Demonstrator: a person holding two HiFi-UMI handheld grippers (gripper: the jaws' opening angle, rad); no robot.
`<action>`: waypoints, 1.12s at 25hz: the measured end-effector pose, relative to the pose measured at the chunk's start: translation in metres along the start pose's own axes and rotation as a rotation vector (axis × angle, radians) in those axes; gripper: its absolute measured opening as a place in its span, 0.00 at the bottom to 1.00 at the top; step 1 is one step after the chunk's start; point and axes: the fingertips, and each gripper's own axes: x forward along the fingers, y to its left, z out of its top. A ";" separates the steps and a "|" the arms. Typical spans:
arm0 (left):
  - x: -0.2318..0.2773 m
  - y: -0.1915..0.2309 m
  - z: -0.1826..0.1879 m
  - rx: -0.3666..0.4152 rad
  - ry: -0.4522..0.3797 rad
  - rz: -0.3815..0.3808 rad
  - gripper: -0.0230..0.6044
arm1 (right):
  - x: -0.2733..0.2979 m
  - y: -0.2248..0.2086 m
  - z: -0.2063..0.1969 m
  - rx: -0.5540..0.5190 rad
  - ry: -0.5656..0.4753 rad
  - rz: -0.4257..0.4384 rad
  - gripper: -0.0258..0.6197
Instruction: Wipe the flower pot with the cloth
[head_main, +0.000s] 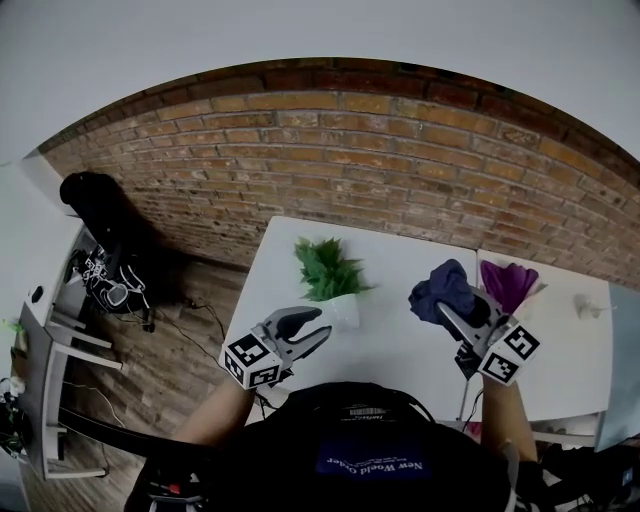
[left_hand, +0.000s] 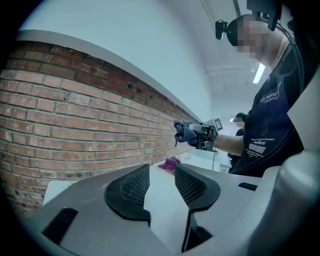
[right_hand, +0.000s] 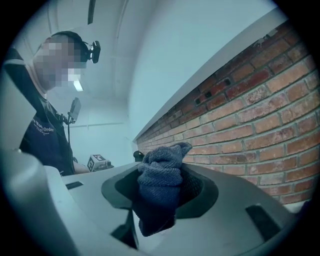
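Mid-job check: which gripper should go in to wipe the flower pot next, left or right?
Right. The right gripper is shut on the cloth. The left gripper is nearer the flower pot, but its jaws stand apart with nothing between them; at most it could steady the pot.

Left hand-held gripper (head_main: 320, 323) jaws slightly apart and empty, right hand-held gripper (head_main: 452, 308) clamped on cloth (head_main: 438, 284)

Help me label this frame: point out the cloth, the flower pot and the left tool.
cloth (right_hand: 159, 182): right gripper view, bunched fabric between the jaws.
flower pot (head_main: 345, 310): head view, white side wall under the plant.
left tool (left_hand: 161, 175): left gripper view, midway between its open fingertips.
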 end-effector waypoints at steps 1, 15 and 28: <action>0.001 0.006 -0.002 0.004 0.005 -0.003 0.27 | 0.004 -0.002 -0.003 0.004 -0.001 -0.008 0.29; 0.029 0.075 -0.096 0.191 0.391 -0.211 0.66 | 0.070 0.004 -0.028 0.034 0.075 -0.163 0.29; 0.090 0.081 -0.187 0.213 0.720 -0.166 0.86 | 0.051 -0.017 -0.055 0.077 0.119 -0.168 0.29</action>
